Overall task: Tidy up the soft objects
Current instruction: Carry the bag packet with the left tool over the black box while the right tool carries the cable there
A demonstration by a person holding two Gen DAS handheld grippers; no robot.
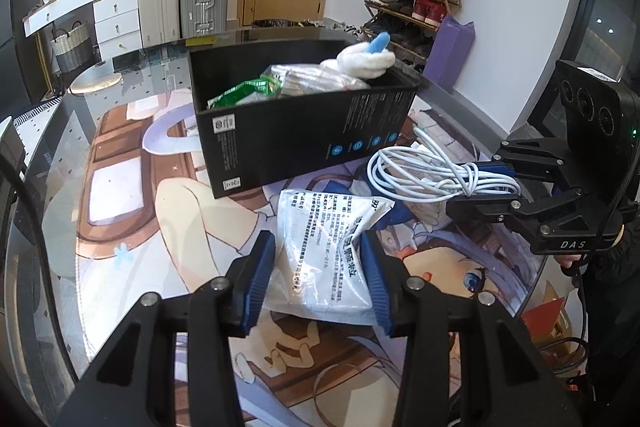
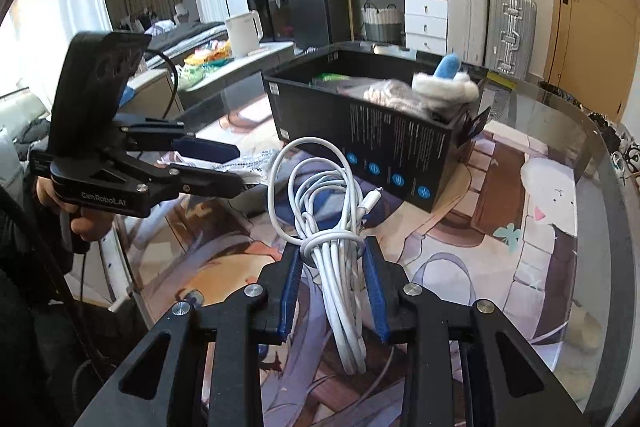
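You hold the white bag [image 1: 320, 251] in your left gripper [image 1: 318, 277] and the cable bundle [image 2: 334, 247] squeezed tight in your right gripper [image 2: 332, 287], so lift both gently over the black box [image 1: 304, 131] wall.

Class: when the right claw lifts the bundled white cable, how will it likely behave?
The white cable will probably flop, since its loops hang loose beyond the right claw. It looks light. The wrap around its middle should stop it unravelling.

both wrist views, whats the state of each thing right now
left gripper: shut on the white packet
white packet: on the table mat, pinched at its sides
right gripper: shut on the white cable
white cable: coiled, held at its wrapped middle
black box: open-topped, partly filled
plush toy: in the box, poking above its rim
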